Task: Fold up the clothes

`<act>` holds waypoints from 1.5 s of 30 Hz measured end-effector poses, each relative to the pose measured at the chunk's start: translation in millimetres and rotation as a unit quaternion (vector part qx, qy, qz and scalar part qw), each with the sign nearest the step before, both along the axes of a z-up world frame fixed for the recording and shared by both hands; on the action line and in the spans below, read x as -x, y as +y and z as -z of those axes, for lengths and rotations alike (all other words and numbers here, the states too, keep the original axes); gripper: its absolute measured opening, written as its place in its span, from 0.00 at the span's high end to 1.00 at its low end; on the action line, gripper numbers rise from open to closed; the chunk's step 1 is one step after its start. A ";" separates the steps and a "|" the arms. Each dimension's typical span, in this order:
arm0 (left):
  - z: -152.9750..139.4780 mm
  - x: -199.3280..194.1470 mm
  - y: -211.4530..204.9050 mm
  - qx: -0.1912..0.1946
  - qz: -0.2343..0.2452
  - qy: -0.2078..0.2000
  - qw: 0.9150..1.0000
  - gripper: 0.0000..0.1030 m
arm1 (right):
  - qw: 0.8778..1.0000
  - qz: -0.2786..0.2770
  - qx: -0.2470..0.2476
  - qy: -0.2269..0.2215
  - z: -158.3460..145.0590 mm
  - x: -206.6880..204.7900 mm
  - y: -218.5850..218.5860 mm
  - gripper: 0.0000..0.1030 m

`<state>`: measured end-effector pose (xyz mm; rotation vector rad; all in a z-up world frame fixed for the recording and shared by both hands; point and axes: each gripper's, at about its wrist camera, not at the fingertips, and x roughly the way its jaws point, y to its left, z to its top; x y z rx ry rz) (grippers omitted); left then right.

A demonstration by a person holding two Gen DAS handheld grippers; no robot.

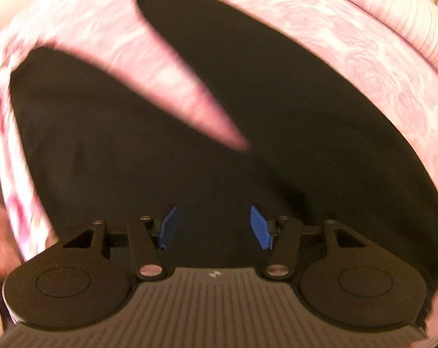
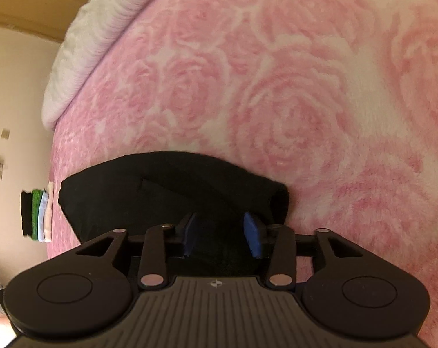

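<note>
A black garment (image 1: 248,87) lies spread on a pink rose-patterned bedspread (image 1: 166,75). In the left wrist view it splits into two dark parts with a wedge of pink between them. My left gripper (image 1: 214,226) hangs over it, pointing steeply down, blue pads apart and nothing pinched. In the right wrist view a folded end of the black garment (image 2: 161,185) lies on the bedspread (image 2: 291,87). My right gripper (image 2: 222,232) stands over that end with its pads apart. Dark cloth shows between the pads, but they do not press on it.
A white ribbed pillow or quilt (image 2: 82,46) lies along the far left edge of the bed. A small stack of folded clothes (image 2: 39,214) in black, green and white sits at the left edge. Beyond the bed are a cream wall and a wooden board.
</note>
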<state>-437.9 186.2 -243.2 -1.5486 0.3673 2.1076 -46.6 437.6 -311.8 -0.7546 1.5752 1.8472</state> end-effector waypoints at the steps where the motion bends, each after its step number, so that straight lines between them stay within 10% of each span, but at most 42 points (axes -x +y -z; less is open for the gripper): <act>1: -1.7 -4.8 -16.1 -0.016 -0.009 -0.031 0.999 0.52 | 1.000 -0.004 -0.004 0.001 -4.4 -1.3 -6.9 0.55; 6: 23.4 -56.5 -40.4 -0.074 0.017 -0.161 0.984 0.59 | 1.000 -0.004 0.029 -0.002 -7.4 -13.5 -48.3 0.53; 10: 44.8 -82.9 -20.0 -0.061 0.071 -0.154 0.984 0.63 | 0.998 0.015 0.067 -0.010 -0.8 -26.2 -77.5 0.52; 14: 54.1 -81.1 -4.9 -0.059 0.103 -0.124 0.985 1.00 | 0.996 0.029 0.082 -0.021 3.1 -38.4 -94.9 0.52; 24: 33.8 -28.0 -2.1 -0.088 0.120 -0.002 0.989 0.99 | 0.995 0.017 0.088 -0.051 2.2 -56.2 -142.5 0.52; 32: 48.4 -8.3 -14.4 -0.080 0.171 0.012 0.982 0.72 | 0.984 0.103 0.146 -0.006 4.3 -86.5 -215.9 0.42; 39: 38.1 8.7 -80.6 -0.073 0.230 -0.086 0.967 0.74 | 0.950 0.261 0.168 0.046 7.9 -107.4 -303.1 0.41; 45: 34.2 26.8 -118.4 -0.049 0.298 -0.118 0.946 0.74 | 0.873 0.437 0.152 0.152 31.9 -91.2 -361.9 0.41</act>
